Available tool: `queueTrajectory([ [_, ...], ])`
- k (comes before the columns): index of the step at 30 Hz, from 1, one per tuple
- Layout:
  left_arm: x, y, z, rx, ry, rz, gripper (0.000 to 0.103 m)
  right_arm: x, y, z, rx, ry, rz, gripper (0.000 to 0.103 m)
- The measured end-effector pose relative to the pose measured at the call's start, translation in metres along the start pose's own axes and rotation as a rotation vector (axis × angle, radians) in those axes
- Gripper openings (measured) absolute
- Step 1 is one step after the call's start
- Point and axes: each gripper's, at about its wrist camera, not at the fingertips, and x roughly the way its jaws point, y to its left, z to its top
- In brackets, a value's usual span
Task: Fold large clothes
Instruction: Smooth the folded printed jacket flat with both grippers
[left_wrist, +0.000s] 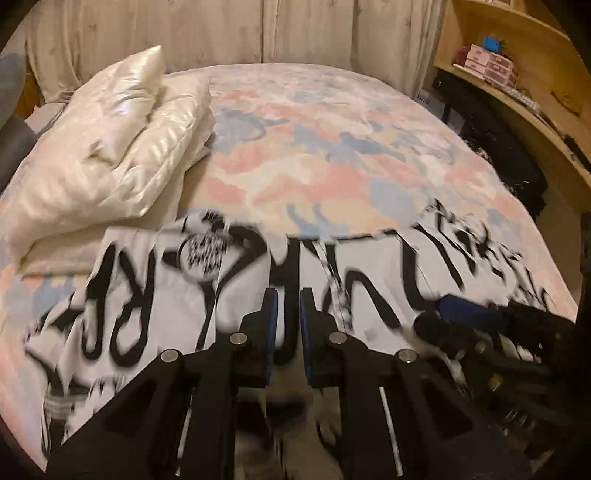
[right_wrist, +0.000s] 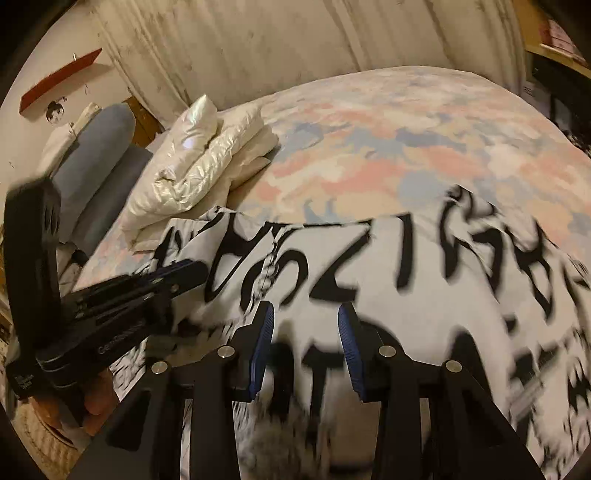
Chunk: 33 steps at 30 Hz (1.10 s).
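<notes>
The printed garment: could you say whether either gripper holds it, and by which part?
Right gripper is open, holding nothing. Left gripper is nearly shut over the garment; a grip cannot be told.

The white garment (left_wrist: 147, 314) bears large black letters, blurred; only "R" and "P" read.

garment: white with black lettering (left_wrist: 155, 295), spread on the bed's near edge
bed: pastel patchwork cover (left_wrist: 332, 155)
pillows: cream, stacked left (left_wrist: 110, 140)
left claw (left_wrist: 286, 314): slightly parted, empty
right claw (left_wrist: 461, 314): alongside, blurred
</notes>
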Motion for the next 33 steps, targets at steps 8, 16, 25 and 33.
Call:
queueTrajectory([
  [8,0.067,0.036,-0.001,-0.092,0.097,0.052,0.001,0.036,-0.06,0.001,0.047,-0.029,-0.213,0.03],
  [16,0.05,0.037,-0.005,-0.084,0.059,0.046,0.001,0.018,-0.088,0.002,0.148,-0.029,-0.178,0.031],
  [25,-0.011,0.0,-0.016,-0.061,0.001,0.003,0.018,-0.025,-0.036,0.002,0.11,-0.039,-0.083,0.033],
  [33,-0.006,-0.025,-0.063,-0.068,0.055,0.04,0.023,0.003,-0.005,-0.028,0.082,0.029,-0.09,0.033],
])
